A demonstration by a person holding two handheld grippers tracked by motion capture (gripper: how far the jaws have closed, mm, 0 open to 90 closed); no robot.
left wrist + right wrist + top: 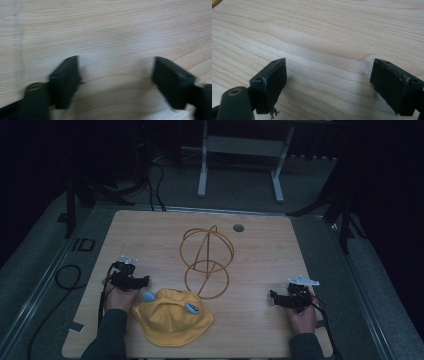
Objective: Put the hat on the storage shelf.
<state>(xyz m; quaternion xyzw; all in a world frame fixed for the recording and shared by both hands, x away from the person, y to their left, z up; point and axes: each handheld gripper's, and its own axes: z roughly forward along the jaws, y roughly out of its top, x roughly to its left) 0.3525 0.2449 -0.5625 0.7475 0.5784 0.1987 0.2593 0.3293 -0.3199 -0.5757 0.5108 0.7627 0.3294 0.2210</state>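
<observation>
A yellow bucket hat [172, 316] with two pale blue patches lies on the wooden table [150, 235] near its front edge. Behind it stands an orange wire frame [206, 261] made of a ball-shaped cage above a ring base. My left gripper [145, 281] rests on the table just left of the hat, open, its jaws wide apart over bare wood [115, 75]. My right gripper [273, 296] sits at the front right, also open, with nothing between its jaws [328, 75].
A small round grey insert [238, 227] sits in the table near the back edge. Beyond the table stand a white metal frame [240, 150] and dark stands. Black cables [67, 277] trail on the floor at the left.
</observation>
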